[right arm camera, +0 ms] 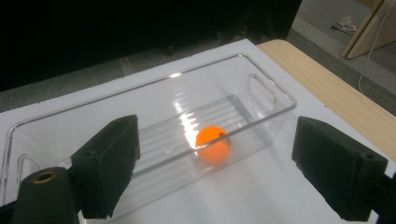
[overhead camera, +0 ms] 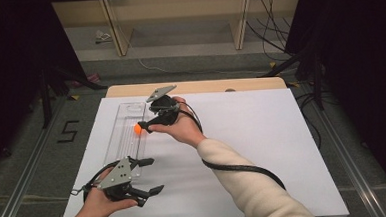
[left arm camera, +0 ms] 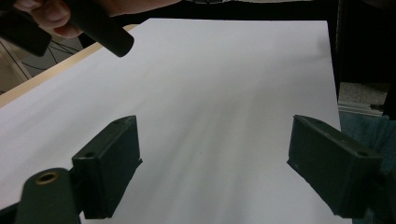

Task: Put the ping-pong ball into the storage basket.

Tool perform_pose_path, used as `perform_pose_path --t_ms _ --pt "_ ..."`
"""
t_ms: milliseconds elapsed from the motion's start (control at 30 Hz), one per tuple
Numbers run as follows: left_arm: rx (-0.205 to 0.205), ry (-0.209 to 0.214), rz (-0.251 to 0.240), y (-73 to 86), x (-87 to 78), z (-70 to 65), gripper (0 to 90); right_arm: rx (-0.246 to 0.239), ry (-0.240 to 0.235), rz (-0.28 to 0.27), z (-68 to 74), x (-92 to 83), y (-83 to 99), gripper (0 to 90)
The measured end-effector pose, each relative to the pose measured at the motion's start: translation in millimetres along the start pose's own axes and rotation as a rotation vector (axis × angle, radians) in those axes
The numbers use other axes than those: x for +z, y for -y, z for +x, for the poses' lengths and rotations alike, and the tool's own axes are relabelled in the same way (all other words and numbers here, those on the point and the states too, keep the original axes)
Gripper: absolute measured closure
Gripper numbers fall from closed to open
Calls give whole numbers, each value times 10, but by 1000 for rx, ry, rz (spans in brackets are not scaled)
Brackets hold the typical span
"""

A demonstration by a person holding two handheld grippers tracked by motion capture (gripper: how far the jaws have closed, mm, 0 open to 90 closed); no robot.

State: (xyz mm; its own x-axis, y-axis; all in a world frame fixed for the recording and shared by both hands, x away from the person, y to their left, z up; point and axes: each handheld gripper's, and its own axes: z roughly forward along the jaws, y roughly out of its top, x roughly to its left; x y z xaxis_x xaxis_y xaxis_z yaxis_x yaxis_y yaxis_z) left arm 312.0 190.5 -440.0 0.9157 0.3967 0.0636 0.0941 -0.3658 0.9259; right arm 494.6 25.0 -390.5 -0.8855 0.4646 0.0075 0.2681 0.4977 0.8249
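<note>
Floor mark: a dark "5" [overhead camera: 68, 131] is being shown on the grey floor [overhead camera: 43, 161], left of the table [overhead camera: 262, 135].
Ball print: a small dark mark is being seen on top of the orange ball [right arm camera: 213, 143] in the clear bin [right arm camera: 273, 95]; it cannot be read.

The left hand-held gripper [left arm camera: 212, 168] holds its two black jaws wide apart, nothing between them, over the white matte surface [left arm camera: 210, 93].
</note>
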Motion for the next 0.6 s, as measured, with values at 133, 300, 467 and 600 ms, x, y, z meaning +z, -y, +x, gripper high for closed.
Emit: perform_pose_path --t_ms 133,300,467,600 --pt "-2 -2 -1 1 -2 0 163 9 5 -1 -27 -73 56 162" --pt "-1 -2 -1 1 -1 0 163 17 13 -4 -72 -171 137 162" --pt "-3 -2 -1 2 -1 0 163 32 25 -7 -116 -286 234 161" --pt "-3 0 2 4 1 3 163 47 32 -8 -156 -385 332 161"
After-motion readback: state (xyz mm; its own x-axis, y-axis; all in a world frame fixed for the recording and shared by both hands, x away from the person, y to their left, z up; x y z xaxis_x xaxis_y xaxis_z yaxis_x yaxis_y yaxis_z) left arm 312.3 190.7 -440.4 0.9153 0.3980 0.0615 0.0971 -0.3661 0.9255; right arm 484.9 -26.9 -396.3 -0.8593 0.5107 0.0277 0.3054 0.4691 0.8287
